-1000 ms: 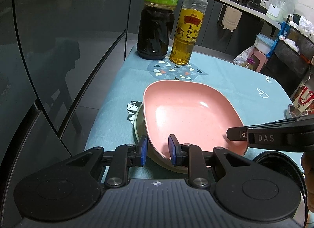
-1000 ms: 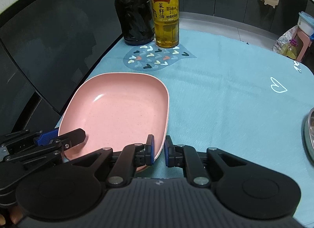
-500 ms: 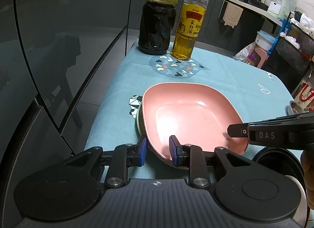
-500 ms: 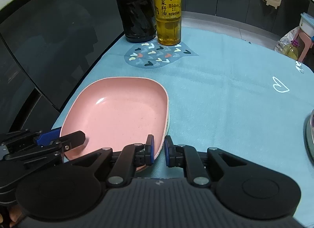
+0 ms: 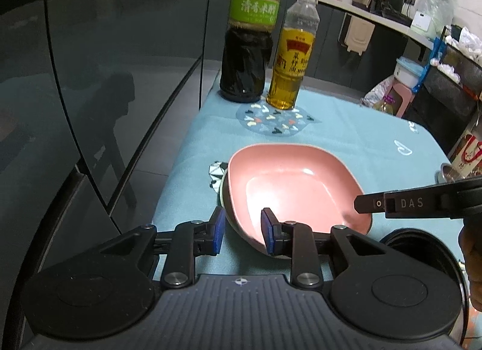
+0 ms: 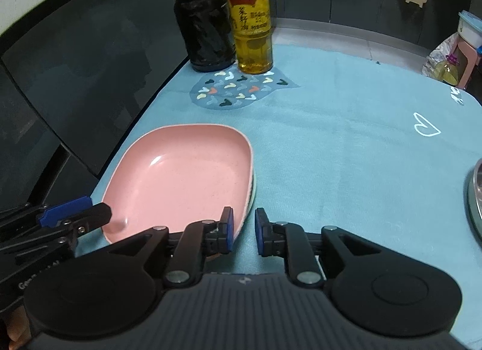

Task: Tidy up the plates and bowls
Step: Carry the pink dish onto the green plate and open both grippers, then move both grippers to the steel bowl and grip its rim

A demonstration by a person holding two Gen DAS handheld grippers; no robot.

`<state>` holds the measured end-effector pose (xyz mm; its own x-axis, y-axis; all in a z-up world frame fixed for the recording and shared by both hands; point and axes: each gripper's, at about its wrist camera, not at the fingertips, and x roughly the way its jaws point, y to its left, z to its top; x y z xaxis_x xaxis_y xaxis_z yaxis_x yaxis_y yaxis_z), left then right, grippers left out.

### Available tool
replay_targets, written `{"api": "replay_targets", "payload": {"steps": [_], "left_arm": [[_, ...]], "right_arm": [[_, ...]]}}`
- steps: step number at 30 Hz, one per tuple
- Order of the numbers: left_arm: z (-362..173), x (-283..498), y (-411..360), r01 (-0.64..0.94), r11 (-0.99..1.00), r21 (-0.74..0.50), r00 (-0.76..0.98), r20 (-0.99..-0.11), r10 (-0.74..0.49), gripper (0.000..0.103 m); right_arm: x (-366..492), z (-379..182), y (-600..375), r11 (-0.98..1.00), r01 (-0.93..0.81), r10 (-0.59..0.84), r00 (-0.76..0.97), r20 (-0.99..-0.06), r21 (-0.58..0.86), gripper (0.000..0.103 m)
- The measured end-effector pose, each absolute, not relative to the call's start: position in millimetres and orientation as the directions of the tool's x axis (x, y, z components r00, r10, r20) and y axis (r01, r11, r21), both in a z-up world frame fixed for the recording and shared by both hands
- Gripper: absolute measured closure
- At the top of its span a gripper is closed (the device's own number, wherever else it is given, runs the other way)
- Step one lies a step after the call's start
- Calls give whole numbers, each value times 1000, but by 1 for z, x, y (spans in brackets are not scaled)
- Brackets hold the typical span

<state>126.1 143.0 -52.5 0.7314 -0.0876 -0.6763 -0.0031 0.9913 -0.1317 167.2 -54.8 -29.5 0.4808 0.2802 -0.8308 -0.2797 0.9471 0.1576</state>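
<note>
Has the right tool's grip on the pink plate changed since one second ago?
Yes. The right tool has just been opening; its jaws now stand clear of the pink plate rim, which lies on the blue cloth.

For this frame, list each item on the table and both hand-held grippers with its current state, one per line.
pink plate: upright, empty, stacked on a pale dish whose edge alone shows.
left hand-held gripper: open, jaws just opening, straddling the pink plate's near rim without pressing.
right hand-held gripper: open, jaws just opening, plate rim beside its left pad, not held.
dark vinegar bottle: upright, mostly full; cap out of view.
oil bottle: upright, capped, partly full.
</note>
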Motion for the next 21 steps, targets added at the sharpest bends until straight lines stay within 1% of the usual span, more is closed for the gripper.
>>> {"api": "replay_targets", "payload": {"steps": [3,10,16,21], "left_arm": [[-44,123,138,-2,992,-125,748,-659,-81,79],[-28,121,111,51,993,-106,766,-634,-107,77],[-21,127,75,104,991,-88,751,-646,-136,75],[-20,142,30,168,983,-73,722,-670,-173,75]], "right_arm": [[164,-23,-61,947,-279,285,496,-820,161,91],[155,-7,-86,952,-264,281,555,-783,155,91],[155,-7,-124,962,-211,265,579,-771,172,90],[159,-11,-166,970,-134,241,595,-767,202,90]]}}
